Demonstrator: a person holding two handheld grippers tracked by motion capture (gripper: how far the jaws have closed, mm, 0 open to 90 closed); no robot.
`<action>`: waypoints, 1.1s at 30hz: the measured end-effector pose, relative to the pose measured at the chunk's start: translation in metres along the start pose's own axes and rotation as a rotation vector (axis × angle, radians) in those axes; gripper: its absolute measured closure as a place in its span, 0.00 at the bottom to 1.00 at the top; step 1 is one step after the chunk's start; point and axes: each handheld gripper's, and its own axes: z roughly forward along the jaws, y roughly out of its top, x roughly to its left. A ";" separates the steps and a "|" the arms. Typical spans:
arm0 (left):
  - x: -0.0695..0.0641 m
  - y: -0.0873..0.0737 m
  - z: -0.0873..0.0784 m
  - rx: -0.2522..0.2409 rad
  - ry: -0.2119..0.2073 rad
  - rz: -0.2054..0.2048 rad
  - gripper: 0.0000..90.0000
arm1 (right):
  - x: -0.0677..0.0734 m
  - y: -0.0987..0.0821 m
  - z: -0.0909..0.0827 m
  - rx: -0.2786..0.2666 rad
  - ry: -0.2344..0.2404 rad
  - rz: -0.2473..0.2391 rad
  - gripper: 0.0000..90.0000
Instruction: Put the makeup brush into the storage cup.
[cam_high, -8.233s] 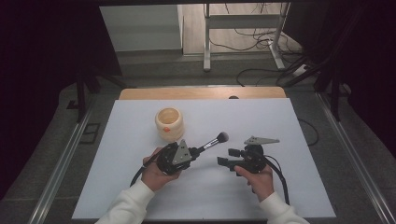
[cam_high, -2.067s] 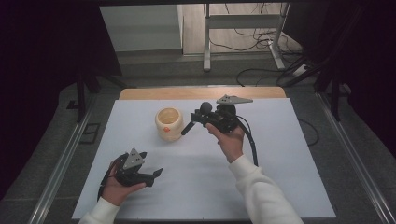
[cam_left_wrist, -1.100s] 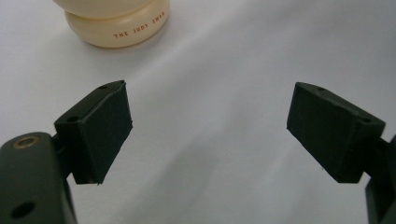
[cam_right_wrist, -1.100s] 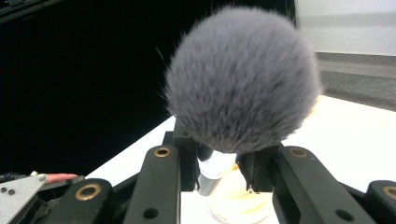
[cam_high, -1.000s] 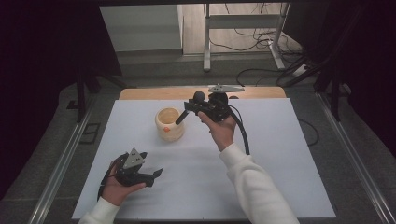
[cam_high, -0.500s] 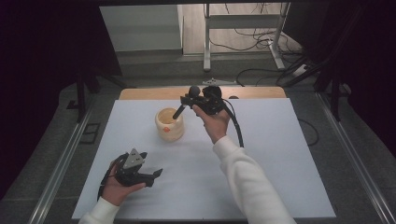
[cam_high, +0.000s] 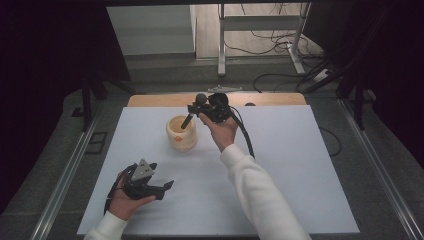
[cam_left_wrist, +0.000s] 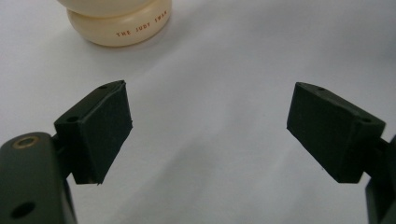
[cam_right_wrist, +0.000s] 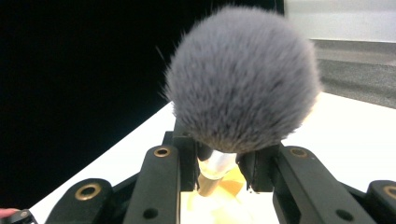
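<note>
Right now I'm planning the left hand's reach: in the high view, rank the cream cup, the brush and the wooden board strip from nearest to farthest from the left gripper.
From the left gripper:
1. Cream cup, up the table, slightly right.
2. Brush, held above the cup.
3. Wooden board strip, along the far edge.

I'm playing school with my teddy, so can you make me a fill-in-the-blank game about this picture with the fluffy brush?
1. The right gripper is shut on a fluffy grey ____.
2. The handle end of the brush points down into the cream-coloured ____.
3. The fingers of the left gripper are ____, with nothing between them.
4. The cup stands on a ____ table.

Missing words: brush; cup; open; white
</note>
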 end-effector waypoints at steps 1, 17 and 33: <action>0.000 0.000 0.000 0.000 0.000 0.001 0.16 | 0.000 -0.001 0.001 0.002 0.000 0.001 0.78; -0.001 0.001 -0.001 -0.003 -0.003 0.001 0.16 | -0.002 -0.012 0.011 0.046 -0.005 -0.026 0.32; 0.002 0.001 -0.001 -0.009 -0.010 -0.013 0.16 | -0.009 -0.020 -0.022 0.045 0.015 -0.033 0.26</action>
